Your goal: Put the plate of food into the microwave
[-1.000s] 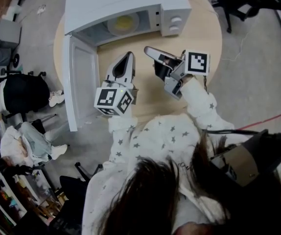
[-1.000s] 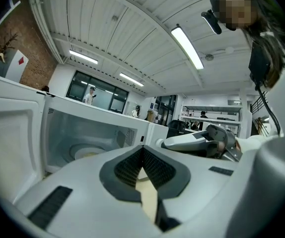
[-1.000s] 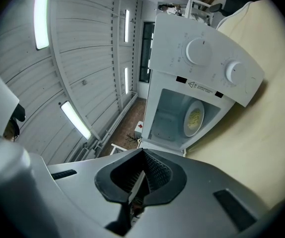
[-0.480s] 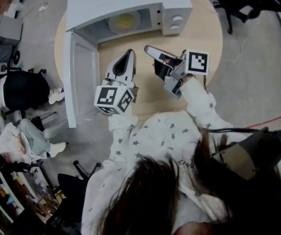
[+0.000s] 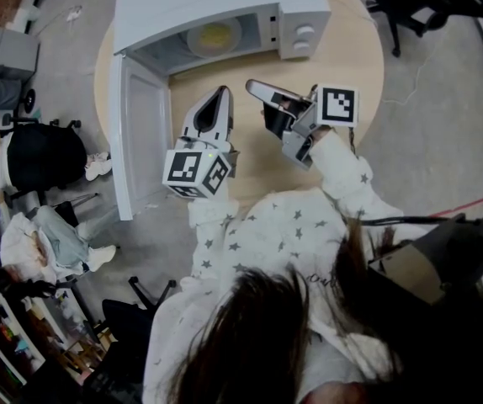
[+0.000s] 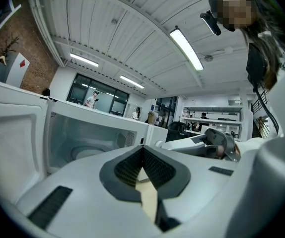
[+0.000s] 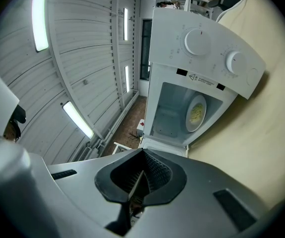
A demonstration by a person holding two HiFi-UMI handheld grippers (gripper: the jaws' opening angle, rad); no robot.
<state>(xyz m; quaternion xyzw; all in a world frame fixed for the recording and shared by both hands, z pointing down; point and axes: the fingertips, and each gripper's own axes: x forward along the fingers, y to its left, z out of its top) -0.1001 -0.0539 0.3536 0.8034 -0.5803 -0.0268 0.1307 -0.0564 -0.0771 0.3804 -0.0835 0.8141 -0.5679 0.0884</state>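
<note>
Already loaded, door standing open

Seemingly the placing step is done: the plate of food (image 5: 214, 35) sits inside the microwave (image 5: 216, 7). The left gripper (image 5: 221, 93) and right gripper (image 5: 255, 85) hover over the worktop (image 5: 347, 53), jaws pressed together on nothing. Next likely calls for swinging the door (image 5: 136, 141) closed.

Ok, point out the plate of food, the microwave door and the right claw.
plate of food (image 5: 214, 35): head view, on the yellow food at its middle.
microwave door (image 5: 140, 137): head view, middle of the open inner panel.
right claw (image 5: 252, 85): head view, at its closed tips.
</note>
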